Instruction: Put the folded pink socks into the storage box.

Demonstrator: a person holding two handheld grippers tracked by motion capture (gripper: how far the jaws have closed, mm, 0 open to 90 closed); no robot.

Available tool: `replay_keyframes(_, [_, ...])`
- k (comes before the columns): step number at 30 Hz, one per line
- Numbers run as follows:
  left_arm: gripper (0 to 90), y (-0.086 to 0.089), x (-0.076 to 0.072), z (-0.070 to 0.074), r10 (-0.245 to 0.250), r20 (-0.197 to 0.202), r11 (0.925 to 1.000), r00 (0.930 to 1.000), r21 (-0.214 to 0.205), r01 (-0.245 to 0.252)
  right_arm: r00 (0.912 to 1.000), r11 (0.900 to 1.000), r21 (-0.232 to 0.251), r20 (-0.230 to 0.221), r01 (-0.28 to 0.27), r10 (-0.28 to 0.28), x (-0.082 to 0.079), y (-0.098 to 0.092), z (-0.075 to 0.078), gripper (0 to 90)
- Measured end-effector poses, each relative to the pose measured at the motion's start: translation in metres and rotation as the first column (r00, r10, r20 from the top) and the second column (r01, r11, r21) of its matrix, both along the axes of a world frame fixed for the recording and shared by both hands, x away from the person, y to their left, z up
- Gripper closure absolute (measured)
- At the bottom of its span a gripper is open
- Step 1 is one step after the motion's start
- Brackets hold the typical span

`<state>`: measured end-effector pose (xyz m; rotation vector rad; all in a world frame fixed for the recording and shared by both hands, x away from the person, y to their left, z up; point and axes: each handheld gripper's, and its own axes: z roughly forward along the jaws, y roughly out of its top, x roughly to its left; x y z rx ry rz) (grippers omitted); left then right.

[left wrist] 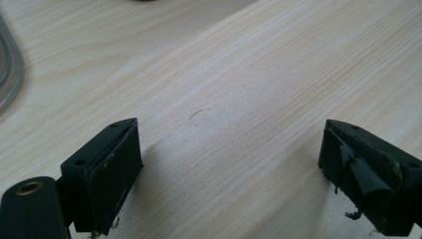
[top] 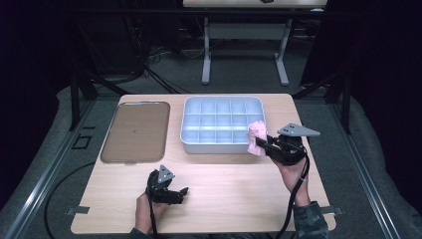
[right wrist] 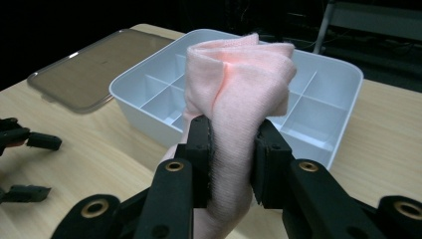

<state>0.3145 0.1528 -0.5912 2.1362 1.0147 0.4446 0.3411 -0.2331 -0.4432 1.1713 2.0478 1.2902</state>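
Observation:
A folded pink cloth [right wrist: 239,84] is pinched between the jaws of my right gripper [right wrist: 233,159], which is shut on it. In the high view the right gripper [top: 263,144] holds the pink cloth [top: 256,137] at the front right corner of a white compartment tray [top: 186,119]. The cloth hangs partly over the tray's rim. My left gripper [top: 183,193] rests low over the wooden table near the front edge. Its jaws stand wide open with bare tabletop between the left gripper's [left wrist: 229,169] pads.
A clear lid [top: 135,132] lies flat on the table left of the tray, and it appears again as the lid [right wrist: 84,69] beyond the white tray [right wrist: 328,64]. A second table's legs [top: 206,55] stand behind on the floor.

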Motion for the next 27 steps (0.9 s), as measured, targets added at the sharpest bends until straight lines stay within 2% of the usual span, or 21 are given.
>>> replay_keyframes(11, [9.6,0.000,0.000,0.000,0.000,0.000,1.0000,1.0000,0.000,0.000,0.9980,0.9986,-0.024,0.044,0.046,-0.045,0.023,-0.007,0.006,72.7])
replay_keyframes(14, [9.6,0.000,0.000,0.000,0.000,0.000,1.0000,1.0000,0.000,0.000,0.9976,0.9973,-0.050,0.047,0.054,-0.051,0.031,-0.007,0.004,72.7])
replay_keyframes(20, [9.6,0.000,0.000,0.000,0.000,0.000,1.0000,1.0000,0.000,0.000,0.9973,0.9945,-0.081,0.037,0.067,-0.064,0.048,-0.006,-0.004,72.7])
replay_keyframes(22, [9.6,0.000,0.000,0.000,0.000,0.000,1.0000,1.0000,0.000,0.000,0.9971,0.9940,-0.082,0.030,0.073,-0.071,0.056,-0.006,-0.010,72.7])
replay_keyframes(27, [9.6,0.000,0.000,0.000,0.000,0.000,1.0000,1.0000,0.000,0.000,0.9971,0.9901,-0.118,0.015,0.076,-0.075,0.070,-0.006,-0.022,72.7])
